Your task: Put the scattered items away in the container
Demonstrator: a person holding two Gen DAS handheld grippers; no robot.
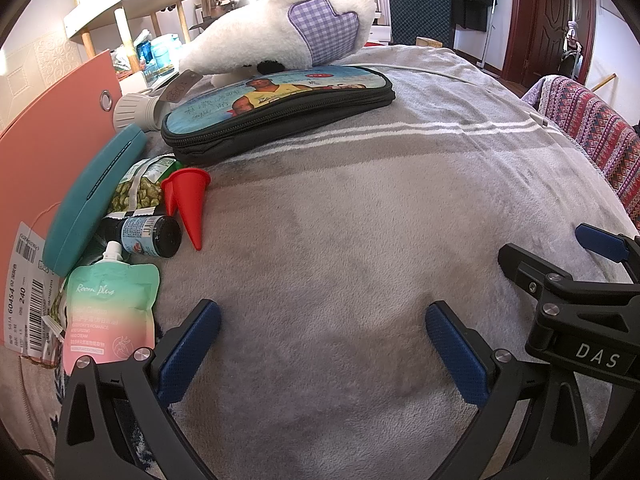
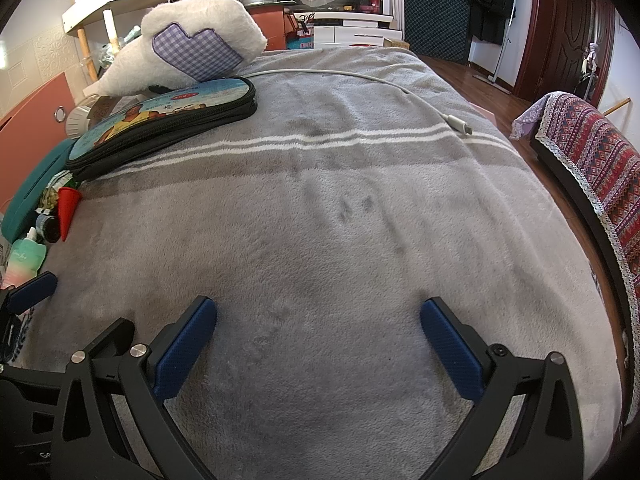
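1. Both jaws stand apart and empty: left gripper [image 1: 322,354] and right gripper [image 2: 318,350] hover over the grey fleece blanket [image 1: 360,220].
2. Scattered items lie left of the black zip pouch [image 1: 276,110], among them a red plastic cone [image 1: 188,204]; the coral box [image 1: 48,136] beside them looks like the container.
3. Best approach: take the cone across its wide end.

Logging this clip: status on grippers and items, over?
Left gripper open, empty. Right gripper open, empty. Red cone, dark bottle, pouch lying loose on grey blanket. Path clear.
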